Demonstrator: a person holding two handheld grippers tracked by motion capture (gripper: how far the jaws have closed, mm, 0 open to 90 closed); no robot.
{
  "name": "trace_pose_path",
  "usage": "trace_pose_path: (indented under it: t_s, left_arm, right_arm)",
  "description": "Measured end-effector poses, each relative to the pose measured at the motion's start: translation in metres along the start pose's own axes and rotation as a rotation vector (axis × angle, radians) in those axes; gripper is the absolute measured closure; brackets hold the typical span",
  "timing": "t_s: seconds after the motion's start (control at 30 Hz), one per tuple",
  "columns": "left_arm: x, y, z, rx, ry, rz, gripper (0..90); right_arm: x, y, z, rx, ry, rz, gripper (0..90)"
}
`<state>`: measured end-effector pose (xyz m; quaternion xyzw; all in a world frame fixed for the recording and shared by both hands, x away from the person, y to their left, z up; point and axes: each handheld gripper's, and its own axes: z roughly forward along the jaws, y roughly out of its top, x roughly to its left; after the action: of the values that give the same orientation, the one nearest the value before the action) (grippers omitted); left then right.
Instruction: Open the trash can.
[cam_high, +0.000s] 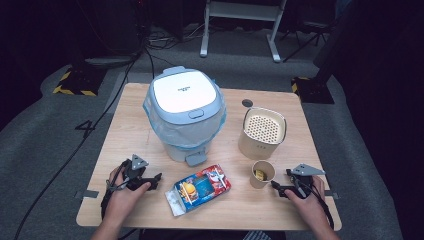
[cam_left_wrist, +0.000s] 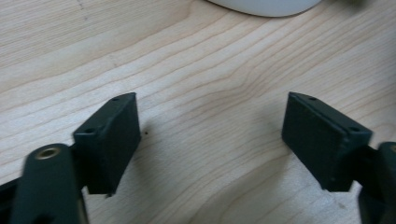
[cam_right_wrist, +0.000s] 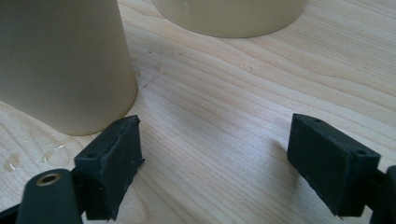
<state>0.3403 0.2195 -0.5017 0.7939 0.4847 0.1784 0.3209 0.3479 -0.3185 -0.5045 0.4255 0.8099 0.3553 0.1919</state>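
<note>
Two grippers are held low over the worktop (cam_high: 150, 210), and both sets of jaws are spread wide with nothing between them: the left gripper (cam_left_wrist: 210, 140) is seen above bare wood, just short of the white base of the pedal bin (cam_high: 186, 112), and the right gripper (cam_right_wrist: 215, 158) is set just beside the paper cup (cam_right_wrist: 60, 60), apart from it as far as can be told. The cup stands upright near the front right of the worktop, in front of the cream canister (cam_high: 262, 132), with something yellowish inside; the opened snack carton (cam_high: 200, 189) lies flat at the front centre, between the two hands. Most of the risk is judged to sit with the cup: it is light and tapered, so it could be tipped or pushed by a jaw that is brought in off-centre, and its contents would then be spilled. A few droplets are visible on the wood beside it, so sliding under a sideways nudge is also likely. If it is squeezed too hard, the thin wall may be crushed. The carton's torn flap could be caught by the left jaws, and the bin's lid is closed, so anything carried there would be blocked until the pedal or lid is worked.
</note>
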Motion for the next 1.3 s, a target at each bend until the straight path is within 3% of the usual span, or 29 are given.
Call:
trace_pose_path:
  t_s: [0.2,0.33,0.63,0.77,0.93,1.13,1.3]
  left_arm:
    - [0.003,0.003,-0.004,0.024,0.001,-0.018,34.6]
    - [0.004,0.004,-0.007,0.03,-0.057,-0.028,39.7]
    - [0.001,0.016,-0.032,-0.019,-0.099,0.013,45.3]
    - [-0.003,0.024,-0.044,-0.037,-0.146,0.026,48.0]
    - [-0.007,0.035,-0.057,-0.055,-0.161,0.054,48.5]
    - [-0.01,0.054,-0.072,-0.11,-0.207,0.077,48.5]
    - [-0.015,0.074,-0.082,-0.138,-0.217,0.104,48.8]
  right_arm:
    - [0.0,0.0,0.0,-0.001,0.001,-0.001,17.8]
    - [0.0,0.0,0.0,0.0,0.0,-0.001,17.8]
    - [0.0,0.0,0.0,0.0,0.0,-0.001,17.8]
    - [0.0,0.0,0.0,0.0,0.0,-0.001,17.8]
    - [-0.001,0.0,0.001,-0.002,0.003,-0.006,17.8]
    - [-0.001,0.001,0.002,-0.001,0.006,-0.008,17.8]
    - [-0.001,0.001,0.002,-0.001,0.006,-0.008,17.8]
